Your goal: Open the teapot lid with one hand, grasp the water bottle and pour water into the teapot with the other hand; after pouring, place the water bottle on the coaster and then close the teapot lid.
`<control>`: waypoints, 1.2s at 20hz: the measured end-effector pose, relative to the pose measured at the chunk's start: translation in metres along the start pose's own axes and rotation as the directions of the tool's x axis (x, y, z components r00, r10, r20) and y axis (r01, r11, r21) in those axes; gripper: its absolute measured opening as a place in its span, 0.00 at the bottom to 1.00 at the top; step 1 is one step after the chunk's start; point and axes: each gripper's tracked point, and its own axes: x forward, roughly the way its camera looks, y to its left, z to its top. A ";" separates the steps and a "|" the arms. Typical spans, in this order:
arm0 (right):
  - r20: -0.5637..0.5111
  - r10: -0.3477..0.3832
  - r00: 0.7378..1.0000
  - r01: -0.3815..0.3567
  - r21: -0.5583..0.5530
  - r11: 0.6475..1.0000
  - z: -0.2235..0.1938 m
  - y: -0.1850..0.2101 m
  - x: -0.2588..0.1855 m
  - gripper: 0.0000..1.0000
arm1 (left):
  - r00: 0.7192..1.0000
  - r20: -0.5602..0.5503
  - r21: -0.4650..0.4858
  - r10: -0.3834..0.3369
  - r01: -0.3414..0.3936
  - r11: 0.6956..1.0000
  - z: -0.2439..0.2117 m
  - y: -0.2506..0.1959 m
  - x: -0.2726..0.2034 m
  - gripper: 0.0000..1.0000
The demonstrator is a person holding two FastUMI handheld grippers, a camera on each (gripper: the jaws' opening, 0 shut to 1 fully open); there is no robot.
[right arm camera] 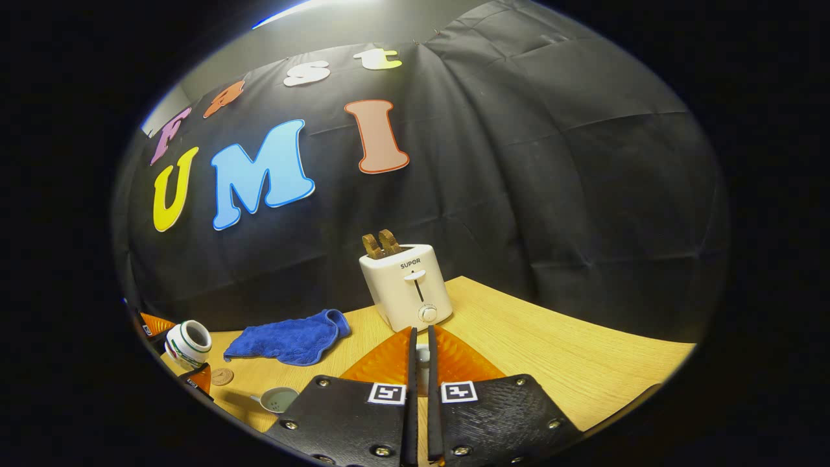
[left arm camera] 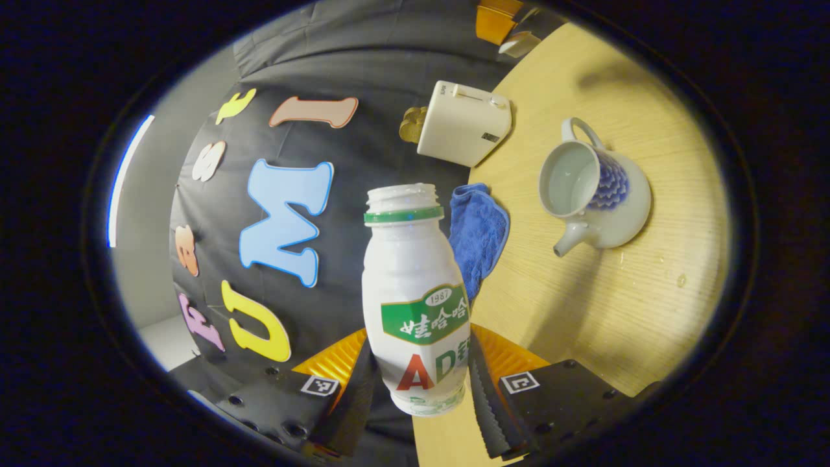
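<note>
My left gripper (left arm camera: 421, 353) is shut on a white water bottle (left arm camera: 415, 285) with a green label and no cap, held above the table edge. The white and blue teapot (left arm camera: 600, 194) stands to its right with its top uncovered and water inside, spout toward me. In the right gripper view my right gripper (right arm camera: 420, 337) is shut on a small white piece, the teapot lid (right arm camera: 422, 357), mostly hidden by the fingers. Low at the left of that view are the bottle (right arm camera: 188, 344) in the left gripper, a brown round coaster (right arm camera: 222, 376) and the teapot's open mouth (right arm camera: 280, 397).
A white toaster (right arm camera: 408, 292) with bread in its slots stands at the back of the wooden table (right arm camera: 551, 350). A blue cloth (right arm camera: 292, 338) lies left of it, near the wall. A few water drops (left arm camera: 681, 280) lie by the teapot.
</note>
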 end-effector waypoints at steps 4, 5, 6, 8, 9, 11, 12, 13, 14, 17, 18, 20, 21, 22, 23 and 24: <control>-0.006 0.001 1.000 -0.001 0.013 1.000 -0.002 -0.001 0.001 0.06 | 1.000 0.000 0.062 0.002 -0.002 0.998 0.003 0.002 0.001 0.81; -0.008 0.002 1.000 -0.002 0.014 1.000 -0.002 -0.001 0.001 0.06 | 1.000 -0.002 0.076 0.003 -0.003 0.997 0.001 0.004 0.002 0.81; -0.011 0.004 1.000 -0.004 0.016 1.000 -0.003 -0.001 0.000 0.06 | 1.000 -0.001 0.093 0.005 -0.005 0.996 0.002 0.004 0.003 0.81; -0.018 0.009 1.000 -0.009 0.015 1.000 -0.005 0.001 0.001 0.06 | 1.000 0.001 0.118 0.005 -0.005 0.993 0.002 0.003 0.003 0.81; -0.018 0.011 1.000 -0.011 0.013 1.000 -0.005 0.002 0.001 0.06 | 1.000 0.000 0.127 0.003 -0.003 0.992 0.003 0.001 0.006 0.76; -0.017 0.014 1.000 -0.014 0.009 1.000 -0.004 0.002 0.001 0.06 | 1.000 -0.005 0.150 0.004 -0.003 0.989 0.001 0.000 0.006 0.76; -0.018 0.015 1.000 -0.014 0.010 1.000 -0.005 0.003 0.001 0.06 | 1.000 -0.007 0.166 0.007 -0.006 0.986 0.001 -0.001 0.008 0.76; -0.019 0.014 1.000 -0.014 0.010 1.000 -0.004 0.003 0.001 0.06 | 1.000 -0.005 0.183 0.012 -0.011 0.983 0.002 0.000 0.008 0.76; -0.021 0.013 1.000 -0.013 0.011 1.000 -0.005 0.002 0.001 0.06 | 1.000 -0.002 0.199 0.017 -0.017 0.980 0.003 0.001 0.010 0.81; -0.022 0.014 1.000 -0.014 0.012 1.000 -0.005 0.003 0.001 0.06 | 1.000 0.008 0.234 0.030 -0.031 0.972 0.004 0.004 0.008 0.81; -0.022 0.015 1.000 -0.015 0.012 1.000 -0.006 0.003 0.001 0.06 | 0.999 0.012 0.244 0.035 -0.037 0.969 0.007 0.004 0.008 0.81; -0.024 0.016 1.000 -0.016 0.010 1.000 -0.006 0.003 0.001 0.06 | 0.999 0.019 0.275 0.048 -0.052 0.960 0.007 0.006 0.008 0.81; -0.026 0.016 1.000 -0.016 0.009 1.000 -0.006 0.003 0.001 0.06 | 0.998 0.026 0.291 0.054 -0.059 0.955 0.009 0.008 0.007 0.81; -0.027 0.017 0.999 -0.017 0.008 1.000 -0.007 0.004 0.002 0.06 | 0.998 0.030 0.300 0.055 -0.062 0.952 0.010 0.007 0.008 0.81; -0.027 0.018 0.999 -0.018 0.007 1.000 -0.007 0.004 0.002 0.06 | 0.998 0.029 0.305 0.055 -0.062 0.950 0.009 0.008 0.009 0.81; -0.027 0.019 0.999 -0.019 0.007 1.000 -0.007 0.004 0.001 0.06 | 0.998 0.029 0.310 0.057 -0.063 0.949 0.009 0.008 0.010 0.81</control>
